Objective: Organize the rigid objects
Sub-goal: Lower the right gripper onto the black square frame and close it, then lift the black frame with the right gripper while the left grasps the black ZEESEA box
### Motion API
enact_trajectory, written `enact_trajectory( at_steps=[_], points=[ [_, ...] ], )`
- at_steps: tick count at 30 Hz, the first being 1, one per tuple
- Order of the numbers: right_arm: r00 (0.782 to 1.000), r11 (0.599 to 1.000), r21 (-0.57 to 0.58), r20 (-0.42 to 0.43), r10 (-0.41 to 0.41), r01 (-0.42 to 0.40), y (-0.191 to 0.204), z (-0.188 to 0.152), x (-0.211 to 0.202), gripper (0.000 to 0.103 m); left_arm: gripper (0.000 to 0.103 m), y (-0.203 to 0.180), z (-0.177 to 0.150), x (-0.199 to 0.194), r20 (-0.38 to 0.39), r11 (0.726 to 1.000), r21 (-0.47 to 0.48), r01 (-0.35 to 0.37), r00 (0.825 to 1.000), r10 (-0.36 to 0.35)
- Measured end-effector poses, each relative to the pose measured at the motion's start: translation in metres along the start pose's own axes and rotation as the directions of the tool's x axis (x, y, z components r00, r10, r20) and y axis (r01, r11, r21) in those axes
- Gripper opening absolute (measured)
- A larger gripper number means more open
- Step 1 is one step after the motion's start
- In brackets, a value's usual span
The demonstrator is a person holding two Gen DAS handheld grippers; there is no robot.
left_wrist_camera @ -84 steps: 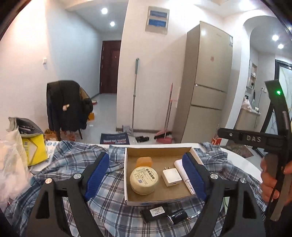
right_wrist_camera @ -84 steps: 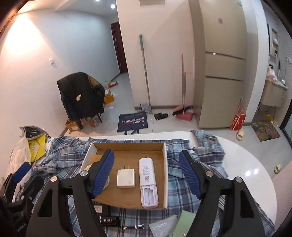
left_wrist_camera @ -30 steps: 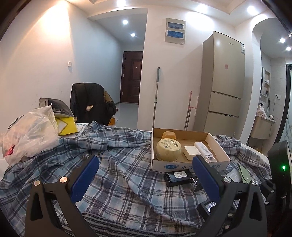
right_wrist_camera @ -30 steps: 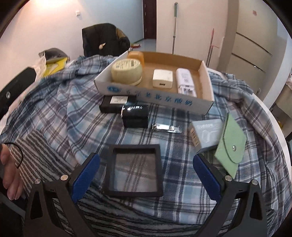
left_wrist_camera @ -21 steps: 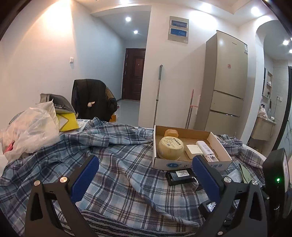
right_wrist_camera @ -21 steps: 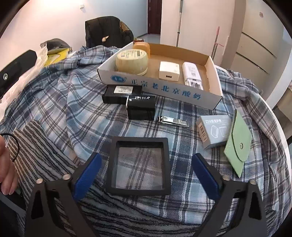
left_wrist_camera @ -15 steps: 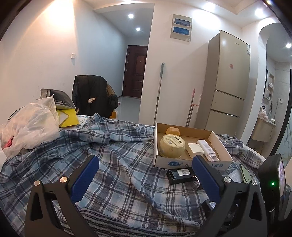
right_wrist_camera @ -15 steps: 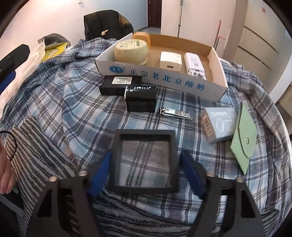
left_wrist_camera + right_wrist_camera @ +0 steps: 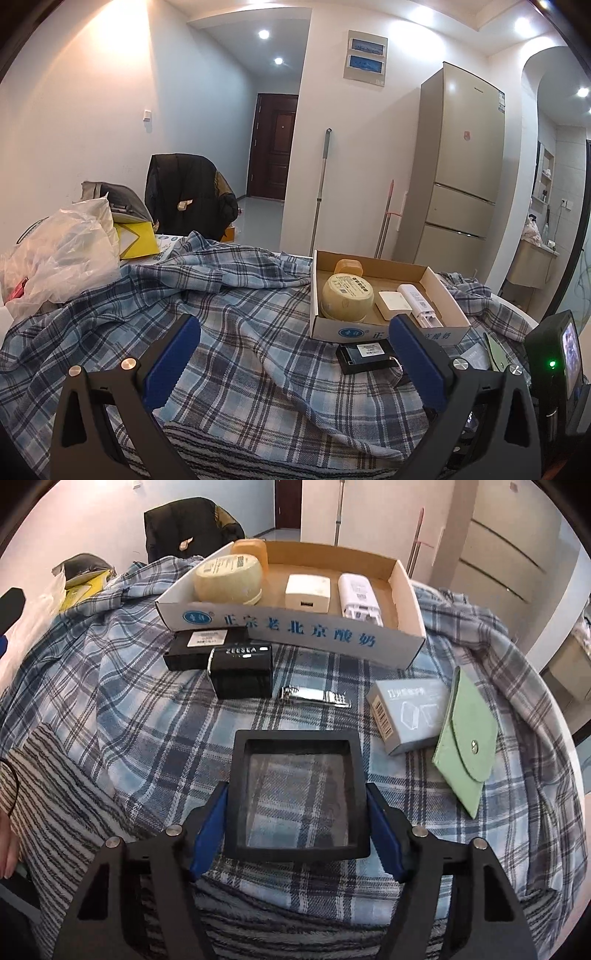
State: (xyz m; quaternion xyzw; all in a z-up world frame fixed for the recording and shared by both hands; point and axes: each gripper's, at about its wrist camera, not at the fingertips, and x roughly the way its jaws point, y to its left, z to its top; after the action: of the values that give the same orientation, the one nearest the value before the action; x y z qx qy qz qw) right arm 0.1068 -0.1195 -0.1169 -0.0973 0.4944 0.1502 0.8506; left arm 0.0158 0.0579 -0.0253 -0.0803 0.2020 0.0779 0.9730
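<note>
- The plaid cloth (image 9: 155, 716) is spread under everything, soft and rumpled, so nothing sits perfectly flat on it.
- The cardboard box (image 9: 295, 627) is seen well ahead of the right gripper (image 9: 297, 834), already loaded with a round yellow tub (image 9: 227, 578), a white charger (image 9: 307, 592) and a white remote-like thing (image 9: 358, 594).
- The black square frame (image 9: 297, 794) is pinched between the blue pads (image 9: 208, 830) of the right gripper, gripped on its left and right edges, near end resting on the cloth.
- It's judged to be light and stiff, with a clear, probably fragile middle, so the rim is the place to be held; smooth plastic could slip.
- The left gripper (image 9: 291, 354) is spread wide with nothing in it, hovering over the cloth, the box ahead and to its right.
</note>
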Motion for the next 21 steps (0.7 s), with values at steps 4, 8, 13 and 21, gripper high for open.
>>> enact_trajectory(
  at_steps=[4,8,13,21],
  points=[
    [0.996,1.000,0.015,0.086,-0.003,0.001,-0.009,0.007,-0.017,0.069,0.103,-0.001,0.001,0.001,-0.014,1.000,0.004,-0.011,1.000,0.011],
    [0.980,0.998,0.054,0.192,-0.042,0.032,-0.033,0.016,-0.040,0.069,0.103,-0.015,0.014,0.009,-0.122,0.998,0.059,0.014,0.992,-0.007],
    [0.958,0.986,0.157,0.270,-0.099,0.057,-0.068,0.021,-0.050,0.069,0.103,-0.039,0.021,0.015,-0.177,0.996,0.069,0.055,0.983,-0.042],
    [0.936,0.974,0.214,0.324,-0.140,0.071,-0.095,0.011,-0.049,0.069,0.084,-0.071,0.009,0.057,-0.371,0.994,0.023,0.107,0.924,-0.091]
  ],
)
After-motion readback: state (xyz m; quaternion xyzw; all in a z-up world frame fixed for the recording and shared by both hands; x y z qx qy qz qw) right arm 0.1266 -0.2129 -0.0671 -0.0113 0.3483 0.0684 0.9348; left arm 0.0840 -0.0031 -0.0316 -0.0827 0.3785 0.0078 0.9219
